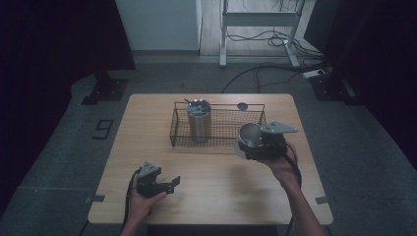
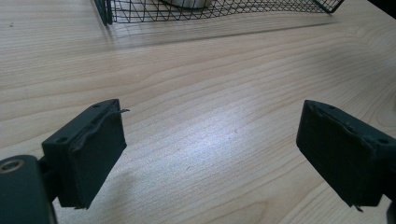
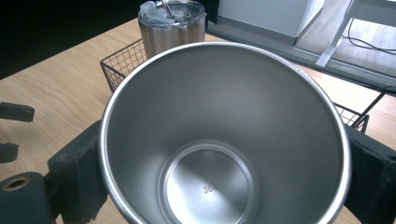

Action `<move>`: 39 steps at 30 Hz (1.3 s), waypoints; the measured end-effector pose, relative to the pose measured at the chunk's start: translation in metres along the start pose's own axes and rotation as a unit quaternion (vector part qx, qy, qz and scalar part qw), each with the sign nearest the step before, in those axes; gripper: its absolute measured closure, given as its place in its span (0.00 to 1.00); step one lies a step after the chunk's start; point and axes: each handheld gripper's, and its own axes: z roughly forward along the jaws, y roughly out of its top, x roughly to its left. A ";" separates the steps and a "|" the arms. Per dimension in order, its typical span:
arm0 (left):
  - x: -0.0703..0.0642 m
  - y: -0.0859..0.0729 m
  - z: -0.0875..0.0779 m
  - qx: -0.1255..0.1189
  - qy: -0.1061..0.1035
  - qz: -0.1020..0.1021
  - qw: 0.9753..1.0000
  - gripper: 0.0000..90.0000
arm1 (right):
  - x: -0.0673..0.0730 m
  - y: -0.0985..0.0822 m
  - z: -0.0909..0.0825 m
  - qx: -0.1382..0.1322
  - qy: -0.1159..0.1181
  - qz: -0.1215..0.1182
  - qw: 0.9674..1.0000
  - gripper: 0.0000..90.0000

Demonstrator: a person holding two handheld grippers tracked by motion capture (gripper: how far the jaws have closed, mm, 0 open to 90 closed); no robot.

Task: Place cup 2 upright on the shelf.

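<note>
An empty steel cup (image 1: 249,132) hangs above the table just right of the wire basket's (image 1: 221,129) front corner, tipped a little, with my right gripper (image 1: 252,145) shut on its sides. In the right gripper view the cup's open mouth (image 3: 224,140) faces the camera between the black fingers (image 3: 74,172). A steel tumbler with a lid (image 1: 199,120) stands upright in the basket's left part. My left gripper (image 1: 173,183) rests low near the table's front left, open, with bare wood between its fingers (image 2: 93,154).
A small dark round disc (image 1: 242,105) lies on the wooden table (image 1: 147,128) behind the basket. The basket's right part holds nothing. A desk frame and cables stand on the floor beyond the table. The basket's front edge (image 2: 210,11) is ahead of the left gripper.
</note>
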 end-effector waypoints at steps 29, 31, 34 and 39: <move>0.001 0.000 0.000 0.002 0.002 0.001 1.000 0.09 | -0.008 0.027 0.001 0.000 -0.010 -0.013 1.000 0.07; 0.001 0.000 0.000 0.003 0.002 0.000 1.000 0.09 | -0.009 0.028 0.002 0.000 -0.010 -0.014 1.000 0.07; 0.001 0.000 0.000 0.005 0.002 0.001 1.000 0.09 | -0.010 0.032 0.004 0.002 -0.011 -0.016 1.000 0.07; 0.001 0.000 0.000 0.004 0.001 0.001 1.000 0.09 | -0.011 0.037 0.007 0.002 -0.013 -0.016 1.000 0.07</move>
